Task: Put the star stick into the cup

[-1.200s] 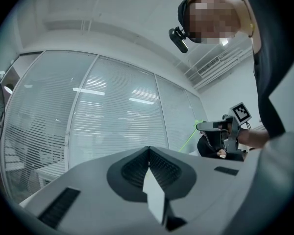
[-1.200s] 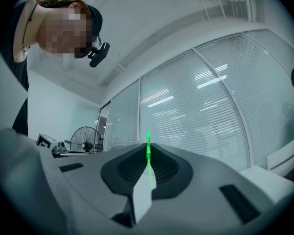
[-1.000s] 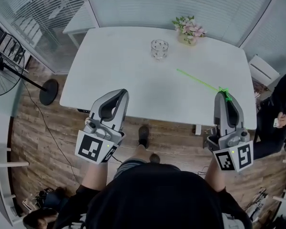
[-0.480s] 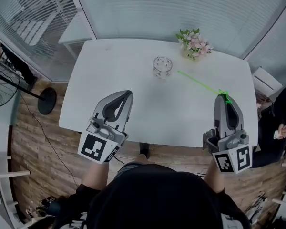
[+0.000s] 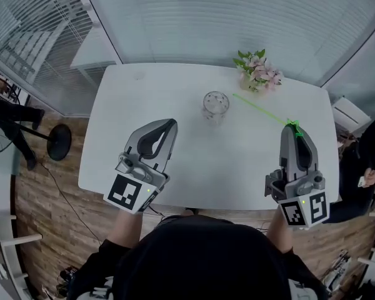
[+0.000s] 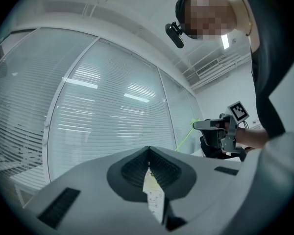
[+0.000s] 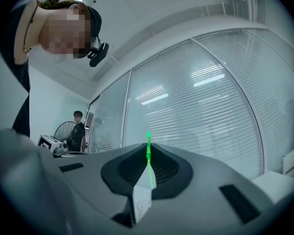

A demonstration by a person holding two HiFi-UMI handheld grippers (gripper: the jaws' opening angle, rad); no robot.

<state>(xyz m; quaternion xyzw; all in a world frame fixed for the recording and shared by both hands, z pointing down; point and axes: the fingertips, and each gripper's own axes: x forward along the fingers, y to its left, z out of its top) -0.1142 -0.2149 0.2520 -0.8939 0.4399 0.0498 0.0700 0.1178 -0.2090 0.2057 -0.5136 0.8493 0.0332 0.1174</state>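
Right gripper (image 5: 292, 129) is clamped on the thin translucent green star stick (image 5: 260, 109) (star end at the jaws), and the shaft slants over the matte white table (image 5: 137, 99) with its tip near the clear dimpled glass cup (image 5: 215, 104). Left gripper (image 5: 169, 125) has its jaws together with nothing between them. Marker cubes (image 5: 132, 192) carry black-and-white square codes.

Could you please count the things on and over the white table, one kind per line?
Cup: 1
Star stick: 1
Flower bunch: 1
Tongs: 2 (left tongs, right tongs)
Total: 5
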